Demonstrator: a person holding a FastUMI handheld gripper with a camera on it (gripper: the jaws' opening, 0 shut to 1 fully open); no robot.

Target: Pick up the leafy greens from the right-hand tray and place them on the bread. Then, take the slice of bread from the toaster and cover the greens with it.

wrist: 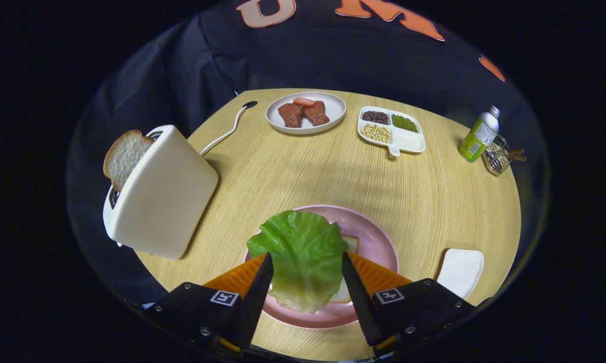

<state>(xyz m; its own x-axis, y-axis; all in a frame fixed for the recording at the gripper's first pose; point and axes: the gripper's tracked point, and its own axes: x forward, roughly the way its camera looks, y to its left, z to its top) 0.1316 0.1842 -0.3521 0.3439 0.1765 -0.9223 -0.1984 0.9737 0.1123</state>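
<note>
Straddling the leafy greens (303, 254) lying on the bread (352, 244), the tool (307, 269) stands spread.

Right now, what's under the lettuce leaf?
A slice of bread on the pink plate; only its corner and edge peek out beside the lettuce leaf, the rest is covered. The gripper is open, fingers flanking the leaf.
</note>
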